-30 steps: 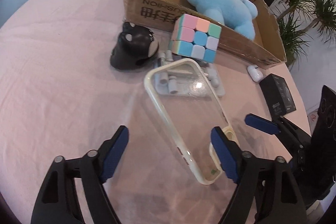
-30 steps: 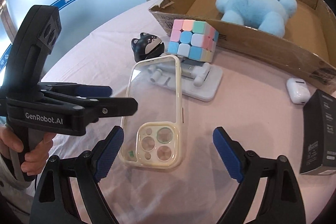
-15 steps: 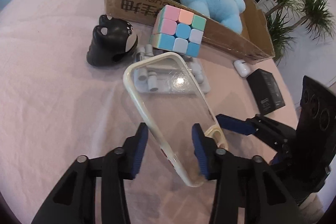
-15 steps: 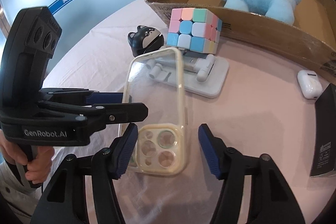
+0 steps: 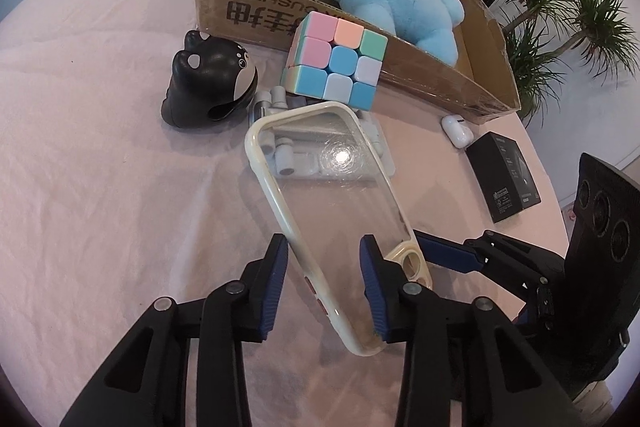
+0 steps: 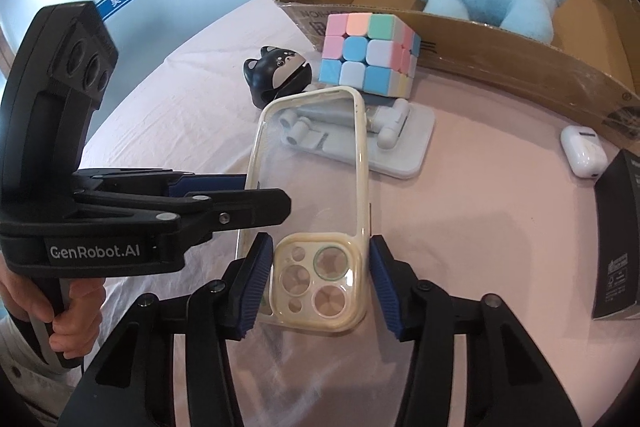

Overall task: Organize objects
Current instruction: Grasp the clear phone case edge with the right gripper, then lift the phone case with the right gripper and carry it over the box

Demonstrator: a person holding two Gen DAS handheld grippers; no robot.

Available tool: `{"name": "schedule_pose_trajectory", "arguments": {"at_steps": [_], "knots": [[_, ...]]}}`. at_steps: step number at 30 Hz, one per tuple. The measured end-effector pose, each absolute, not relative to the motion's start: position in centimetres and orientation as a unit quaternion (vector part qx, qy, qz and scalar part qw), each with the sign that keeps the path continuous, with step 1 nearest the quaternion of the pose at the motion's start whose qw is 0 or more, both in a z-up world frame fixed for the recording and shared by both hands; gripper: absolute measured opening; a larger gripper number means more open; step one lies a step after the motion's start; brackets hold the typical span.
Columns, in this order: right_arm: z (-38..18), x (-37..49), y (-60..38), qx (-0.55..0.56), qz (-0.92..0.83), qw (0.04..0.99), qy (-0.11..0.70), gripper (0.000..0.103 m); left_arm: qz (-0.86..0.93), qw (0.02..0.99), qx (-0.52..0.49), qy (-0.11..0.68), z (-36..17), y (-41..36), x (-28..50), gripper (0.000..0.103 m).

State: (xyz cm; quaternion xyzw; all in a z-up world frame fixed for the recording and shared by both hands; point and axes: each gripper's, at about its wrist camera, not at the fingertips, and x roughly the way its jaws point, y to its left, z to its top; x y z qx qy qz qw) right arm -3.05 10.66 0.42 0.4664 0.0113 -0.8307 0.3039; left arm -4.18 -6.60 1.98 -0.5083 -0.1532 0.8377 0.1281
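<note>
— Clear phone case (image 6: 316,211) with a cream rim, lying on the pink tablecloth (image 5: 100,155)?
— Yes. The left gripper (image 5: 323,267) and the right gripper (image 6: 318,279) both straddle it, jaws narrowing, near the pastel cube (image 5: 336,61).

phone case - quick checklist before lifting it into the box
1. Left gripper straddles phone case: ok, jaws closing.
2. Left pads pressing its edges: cannot tell.
3. Right gripper around the camera end: ok, jaws closing, pads not yet pressing.
4. Case's far end overlaps the white stand; whether it rests on it: cannot tell.
5. Room in cardboard box beside the blue plush: ok.
</note>
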Motion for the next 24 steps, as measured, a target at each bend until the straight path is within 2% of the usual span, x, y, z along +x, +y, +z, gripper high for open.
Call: {"name": "schedule_pose_trajectory", "arguments": {"at_steps": [7,9,11,24], "knots": [[0.9,-2.6,11.4,0.454,-0.842,0.291,0.010,0.045,0.846,0.134,-0.501,-0.127,3.0,-5.5,-3.7,0.027],[1.3,-2.5,11.9,0.451,-0.844,0.290,0.003,0.040,0.849,0.132,-0.497,-0.119,3.4,-5.2,-3.7,0.027],[1.8,-2.4,12.4,0.447,-0.847,0.287,0.001,0.030,0.852,0.133,-0.492,-0.119,3.8,-5.2,-3.7,0.027],[2.2,-2.0,14.8,0.437,-0.852,0.288,-0.019,0.025,0.866,0.154,-0.467,-0.090,5.6,-3.3,-3.6,0.027]]}}
